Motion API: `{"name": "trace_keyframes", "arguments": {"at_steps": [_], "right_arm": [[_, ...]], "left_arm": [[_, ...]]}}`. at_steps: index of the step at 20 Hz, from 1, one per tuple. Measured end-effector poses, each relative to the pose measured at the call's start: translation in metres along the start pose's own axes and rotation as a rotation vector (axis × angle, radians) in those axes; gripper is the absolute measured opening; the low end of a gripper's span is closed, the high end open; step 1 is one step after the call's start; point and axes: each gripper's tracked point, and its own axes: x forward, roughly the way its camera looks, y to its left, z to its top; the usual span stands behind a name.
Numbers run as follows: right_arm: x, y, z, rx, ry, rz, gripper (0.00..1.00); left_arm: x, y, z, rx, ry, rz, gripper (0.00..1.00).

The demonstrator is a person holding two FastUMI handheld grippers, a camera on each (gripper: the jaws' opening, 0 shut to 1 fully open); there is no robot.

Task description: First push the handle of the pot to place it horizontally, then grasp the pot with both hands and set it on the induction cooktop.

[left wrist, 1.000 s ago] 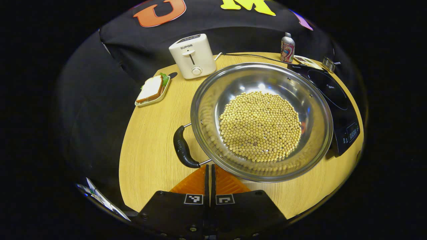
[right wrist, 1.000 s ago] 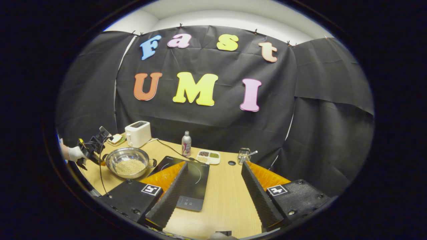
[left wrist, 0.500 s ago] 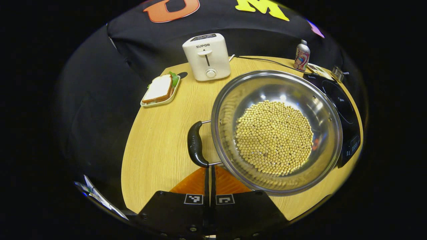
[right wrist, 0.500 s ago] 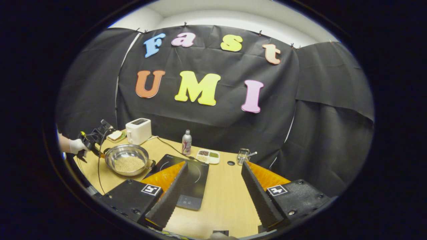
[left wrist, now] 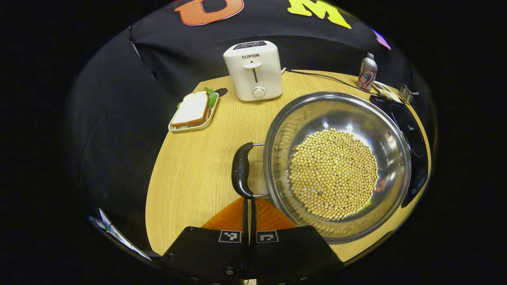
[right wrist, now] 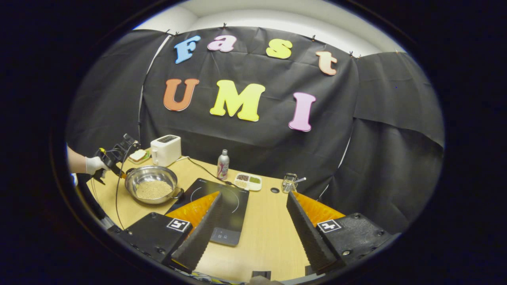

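Note:
A steel pot (left wrist: 390, 130) full of yellow beans (left wrist: 333, 174) sits on the wooden table (left wrist: 190, 174). Its black left handle (left wrist: 240, 170) stands just beyond my left gripper (left wrist: 248, 202), whose orange fingers are pressed together with their tips at the handle's near end. In the right gripper view the pot (right wrist: 151, 186) lies at the far left, beside the black induction cooktop (right wrist: 223, 206), with a gloved hand (right wrist: 93, 164) holding the other gripper by it. My right gripper (right wrist: 253, 219) hovers open above the cooktop's near end.
A white toaster (left wrist: 254, 70) and a plate with a sandwich (left wrist: 193, 111) stand behind the pot. A can (left wrist: 366, 72), a small tray (right wrist: 247, 181) of grains and a metal holder (right wrist: 290, 183) line the table's back. The cooktop (left wrist: 412, 136) is right of the pot.
In the left gripper view the pot has turned and slid right, and its black handle has swung up from the lower left. The right gripper has stayed open, its view drifting slightly.

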Motion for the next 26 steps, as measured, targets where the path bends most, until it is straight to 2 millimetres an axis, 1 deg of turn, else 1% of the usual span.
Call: {"name": "trace_keyframes", "arguments": {"at_steps": [3, 6, 7, 8, 9, 10, 11, 12, 13, 14, 15, 16, 18, 20, 21, 24, 25, 26], "right_arm": [[0.004, 0.008, -0.003, 0.007, 0.01, 0.015, 1.0], [0.014, 0.024, -0.013, 0.039, 0.051, 0.059, 1.0], [0.019, 0.033, -0.017, 0.054, 0.068, 0.086, 1.0], [0.023, 0.043, -0.02, 0.065, 0.085, 0.11, 1.0], [0.029, 0.051, -0.022, 0.075, 0.098, 0.134, 1.0], [0.035, 0.06, -0.024, 0.08, 0.109, 0.154, 1.0], [0.042, 0.07, -0.025, 0.084, 0.12, 0.178, 0.99], [0.05, 0.082, -0.025, 0.088, 0.131, 0.203, 0.96], [0.06, 0.095, -0.027, 0.093, 0.143, 0.23, 0.98], [0.069, 0.11, -0.029, 0.1, 0.163, 0.261, 0.97], [0.078, 0.125, -0.033, 0.112, 0.185, 0.295, 0.94], [0.089, 0.14, -0.037, 0.127, 0.213, 0.324, 0.95], [0.111, 0.17, -0.045, 0.144, 0.275, 0.371, 0.92], [0.137, 0.201, -0.052, 0.148, 0.321, 0.41, 0.91], [0.149, 0.214, -0.057, 0.149, 0.348, 0.424, 0.91], [0.185, 0.25, -0.078, 0.174, 0.455, 0.458, 0.91], [0.196, 0.26, -0.083, 0.185, 0.486, 0.465, 0.84], [0.206, 0.269, -0.088, 0.193, 0.516, 0.47, 0.82]], "left_arm": [[-0.012, 0.003, -0.003, -0.033, -0.028, 0.005, 0.0], [-0.034, 0.003, 0.0, -0.064, -0.086, 0.002, 0.0], [-0.043, 0.005, 0.001, -0.07, -0.108, 0.01, 0.09], [-0.051, 0.008, 0.003, -0.071, -0.132, 0.019, 0.0], [-0.059, 0.011, 0.005, -0.068, -0.156, 0.029, 0.0], [-0.067, 0.011, 0.006, -0.067, -0.172, 0.028, 0.05], [-0.073, 0.01, 0.005, -0.064, -0.177, 0.018, 0.01], [-0.077, 0.009, 0.006, -0.061, -0.182, 0.015, 0.12], [-0.08, 0.01, 0.01, -0.056, -0.187, 0.016, 0.31], [-0.083, 0.011, 0.012, -0.053, -0.195, 0.02, 0.41], [-0.085, 0.008, 0.014, -0.05, -0.191, 0.014, 0.55], [-0.087, 0.007, 0.019, -0.051, -0.193, 0.017, 0.63], [-0.086, 0.005, 0.031, -0.039, -0.201, 0.017, 0.96], [-0.078, 0.002, 0.035, -0.014, -0.187, 0.024, 0.97], [-0.07, 0.003, 0.037, -0.002, -0.172, 0.031, 0.97], [-0.049, -0.002, 0.038, 0.02, -0.116, 0.036, 0.97], [-0.04, -0.002, 0.038, 0.028, -0.101, 0.038, 0.97], [-0.033, -0.001, 0.038, 0.031, -0.087, 0.046, 0.97]]}}
